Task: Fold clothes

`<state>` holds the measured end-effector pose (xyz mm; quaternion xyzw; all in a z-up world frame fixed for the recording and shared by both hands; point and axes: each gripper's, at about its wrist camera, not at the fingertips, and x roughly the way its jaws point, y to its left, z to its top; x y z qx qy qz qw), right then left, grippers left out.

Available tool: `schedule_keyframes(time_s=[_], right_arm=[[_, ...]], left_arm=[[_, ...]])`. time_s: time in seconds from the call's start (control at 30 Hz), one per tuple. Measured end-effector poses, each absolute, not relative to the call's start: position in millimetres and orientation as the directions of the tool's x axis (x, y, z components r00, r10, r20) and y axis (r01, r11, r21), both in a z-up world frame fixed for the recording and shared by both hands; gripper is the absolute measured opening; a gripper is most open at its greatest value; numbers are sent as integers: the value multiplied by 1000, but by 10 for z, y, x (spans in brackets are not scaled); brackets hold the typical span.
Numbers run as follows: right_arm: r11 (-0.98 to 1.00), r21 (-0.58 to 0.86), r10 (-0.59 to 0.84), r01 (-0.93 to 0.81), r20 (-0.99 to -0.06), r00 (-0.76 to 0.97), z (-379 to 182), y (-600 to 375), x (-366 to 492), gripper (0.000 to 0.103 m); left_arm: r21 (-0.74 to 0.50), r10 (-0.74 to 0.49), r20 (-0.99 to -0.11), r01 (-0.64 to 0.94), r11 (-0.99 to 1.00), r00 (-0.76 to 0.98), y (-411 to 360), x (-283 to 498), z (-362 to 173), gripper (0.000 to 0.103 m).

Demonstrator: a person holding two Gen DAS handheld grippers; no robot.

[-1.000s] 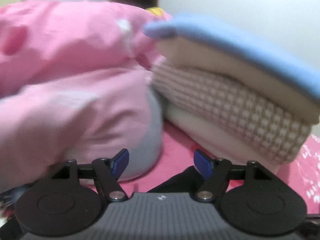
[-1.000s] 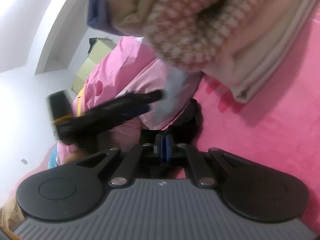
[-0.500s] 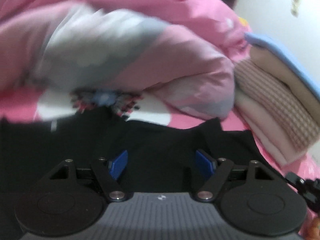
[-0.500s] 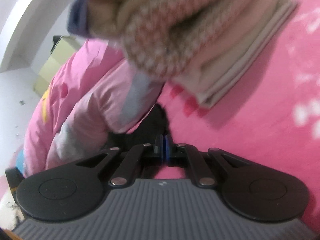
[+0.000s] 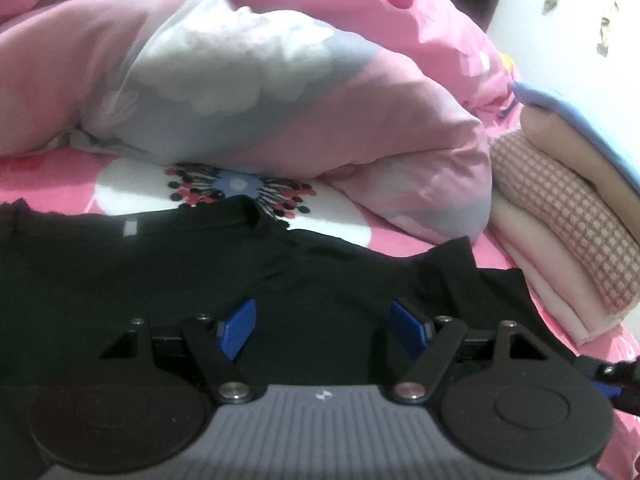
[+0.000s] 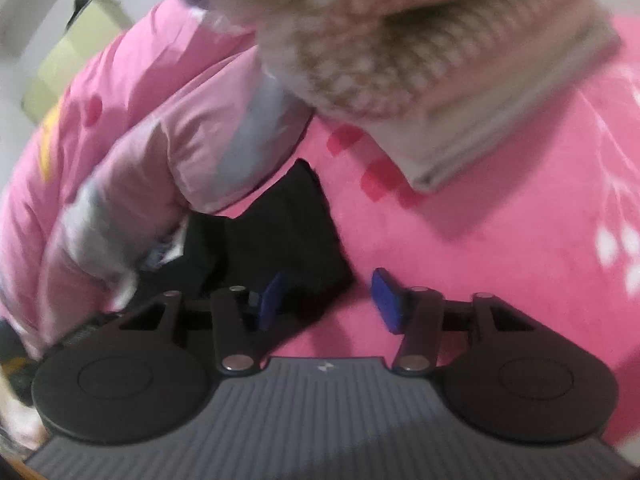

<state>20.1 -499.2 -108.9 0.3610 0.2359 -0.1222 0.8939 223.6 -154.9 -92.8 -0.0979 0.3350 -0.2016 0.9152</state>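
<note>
A black garment (image 5: 168, 264) lies spread flat on the pink bedsheet (image 5: 44, 176), its collar with a small grey label toward the quilt. My left gripper (image 5: 324, 326) hovers open above its middle with nothing between the blue pads. In the right wrist view a sleeve corner of the black garment (image 6: 288, 224) lies on the pink sheet (image 6: 500, 248). My right gripper (image 6: 332, 300) stands open right at that corner, the left pad over the black cloth, the right pad over bare sheet. The tip of the right gripper shows at the left view's right edge.
A bulky pink quilt (image 5: 280, 92) with grey and white flowers is heaped just behind the garment. A stack of folded clothes (image 5: 568, 216), checked, cream and blue, sits to the right, close to the sleeve. The same folded stack (image 6: 420, 52) fills the right view's top.
My right gripper was shut on the black cloth and is now open, having let the sleeve corner down. The left gripper swung from the stack to over the spread garment.
</note>
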Motion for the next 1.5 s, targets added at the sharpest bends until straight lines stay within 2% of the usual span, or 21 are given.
schedule_keyframes(time_s=[0.03,0.07,0.3,0.43,0.47,0.53,0.7,0.9,0.93,0.97,1.0,1.07,1.27,1.4,1.5], right_arm=[[712,581,-52,395,-517,854,-1095,-4976,214,2],[714,574,-57,401,-524,850,-1102,-4960,228,2],[730,523,-88,440,-567,819,-1136,-4857,315,4],[828,374,-196,419,-507,839,-852,-4737,341,19],[857,337,-182,390,-510,841,-802,-4708,444,26],[905,265,-157,334,-522,838,-723,-4657,673,28],[943,147,-154,299,-605,781,-817,-4691,1415,28],[917,207,-121,341,-671,732,-1010,-4857,1840,27],[919,199,-124,340,-674,728,-1035,-4847,1862,23],[923,187,-131,337,-671,730,-1032,-4832,1856,6],[924,178,-138,337,-667,732,-1018,-4820,1845,2],[927,145,-176,345,-645,744,-991,-4783,1810,1],[911,-114,-387,397,-570,725,-1151,-4608,1827,2],[896,-147,-423,418,-566,707,-1153,-4588,1836,3],[914,-140,-387,380,-579,718,-1080,-4551,1708,14]], left_arm=[[-319,-435,-570,301,899,697,-1539,2234,-928,75],[-322,-435,-568,299,899,699,-1532,2234,-928,75],[-327,-432,-563,290,899,705,-1517,2229,-934,75],[-332,-434,-564,288,898,703,-1520,2235,-939,75],[-331,-434,-564,289,898,703,-1521,2233,-939,75],[-331,-434,-562,289,898,704,-1520,2232,-939,75],[-353,-446,-553,286,891,704,-1491,2233,-950,75],[-357,-448,-550,287,889,705,-1480,2230,-960,75],[-360,-449,-549,286,888,705,-1476,2231,-960,75],[-361,-450,-549,286,888,705,-1475,2232,-961,75],[-361,-450,-549,285,888,705,-1474,2232,-961,75],[-360,-448,-549,285,888,706,-1475,2233,-960,75],[-362,-447,-548,282,889,706,-1461,2232,-968,75],[-356,-445,-550,283,890,707,-1462,2234,-971,75],[-356,-445,-550,284,890,707,-1458,2235,-973,75]])
